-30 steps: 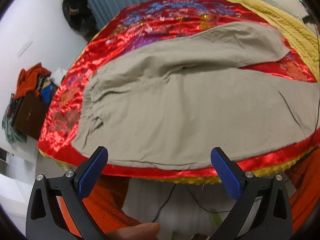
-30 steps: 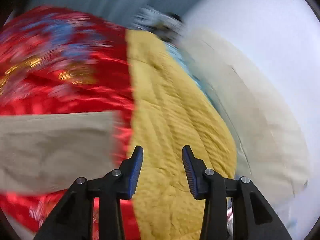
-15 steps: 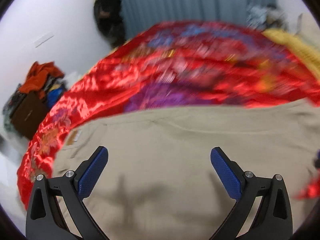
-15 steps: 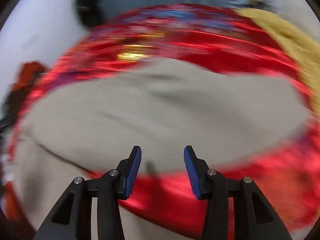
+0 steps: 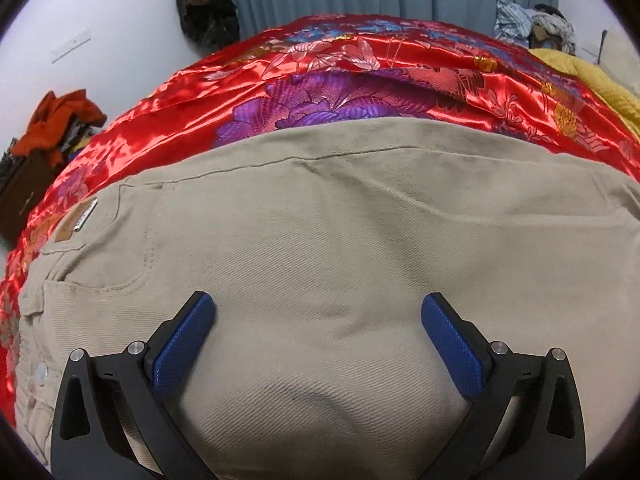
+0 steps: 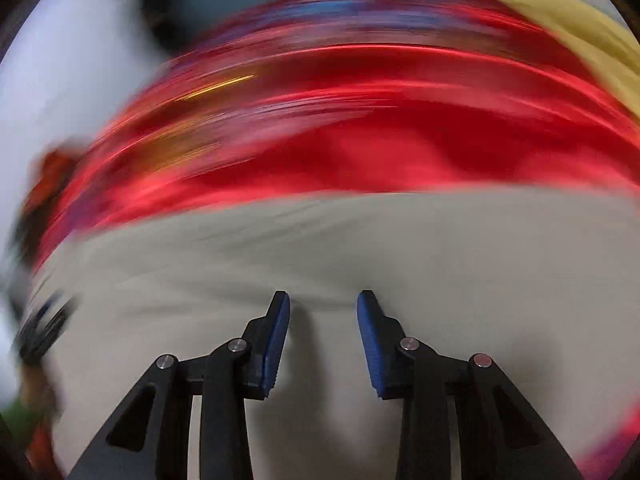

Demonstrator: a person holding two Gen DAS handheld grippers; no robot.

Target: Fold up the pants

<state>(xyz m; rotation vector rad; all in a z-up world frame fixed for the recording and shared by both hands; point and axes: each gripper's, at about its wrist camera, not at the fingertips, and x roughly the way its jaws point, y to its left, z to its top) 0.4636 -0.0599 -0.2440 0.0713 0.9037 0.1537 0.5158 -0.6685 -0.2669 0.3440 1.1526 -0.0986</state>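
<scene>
The tan pants [image 5: 320, 264] lie spread flat on the shiny red blanket [image 5: 360, 76], filling the near half of the bed. The left gripper [image 5: 316, 308] hangs low over the cloth with its jaws wide apart, holding nothing. The right gripper [image 6: 323, 300] is closing just above the pants [image 6: 360, 240]; its jaws are not together yet and no cloth is pinched between them.

To fold well, each gripper should probably pinch an edge of the pants, not the flat middle, and both should lift together so the cloth stays smooth.

The left view is sharp: it shows the pocket [image 5: 100, 256] at 9 o'clock and a small tag [image 5: 78, 220] near it. The right view is too blurry for those, but shows the narrower jaws.
</scene>
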